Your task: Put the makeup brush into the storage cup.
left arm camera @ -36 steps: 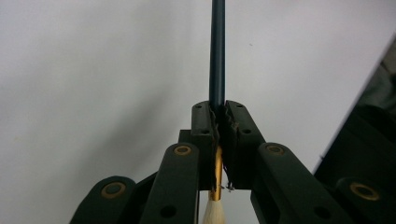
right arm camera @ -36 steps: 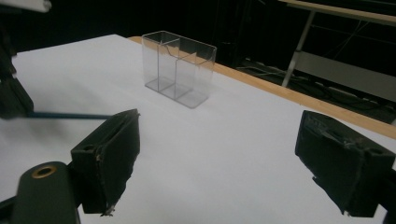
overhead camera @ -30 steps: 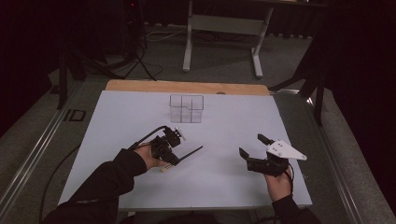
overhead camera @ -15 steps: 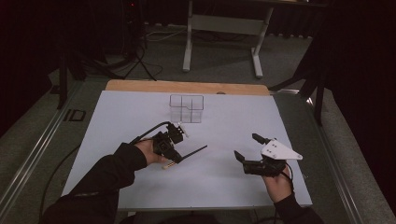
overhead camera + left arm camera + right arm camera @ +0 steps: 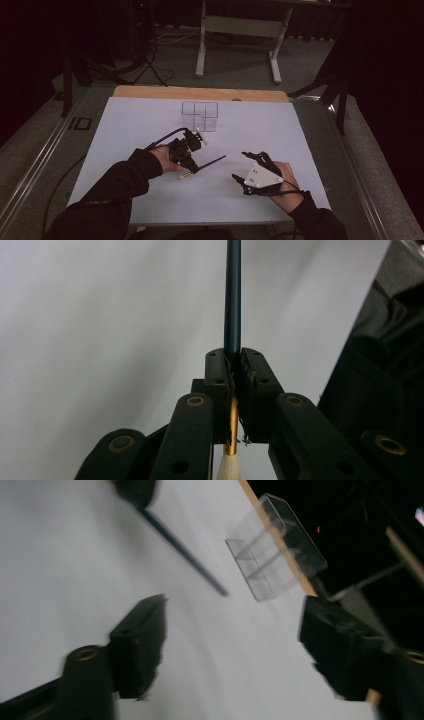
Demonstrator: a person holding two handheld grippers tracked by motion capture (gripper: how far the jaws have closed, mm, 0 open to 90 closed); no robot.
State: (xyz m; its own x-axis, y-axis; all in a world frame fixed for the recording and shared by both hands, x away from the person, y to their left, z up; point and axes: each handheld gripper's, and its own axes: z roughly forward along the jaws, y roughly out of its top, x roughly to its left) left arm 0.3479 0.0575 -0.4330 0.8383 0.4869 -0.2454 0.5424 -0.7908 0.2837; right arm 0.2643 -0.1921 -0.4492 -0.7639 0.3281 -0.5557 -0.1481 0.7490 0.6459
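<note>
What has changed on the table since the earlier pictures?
The right gripper moved left across the sheet toward the brush, its empty jaws just closing partway. The left gripper stayed put, shut on the brush; the clear organizer did not move.

The left gripper (image 5: 192,162) sits left of centre, its jaws clamped tight on a thin brush (image 5: 232,300), with the dark-sleeved left forearm (image 5: 117,182) slanting in from the lower left. The right gripper (image 5: 243,167), borne by the right hand (image 5: 285,182) at the lower right, points leftward; its jaws have just been closing but stand apart with nothing between them.
</note>
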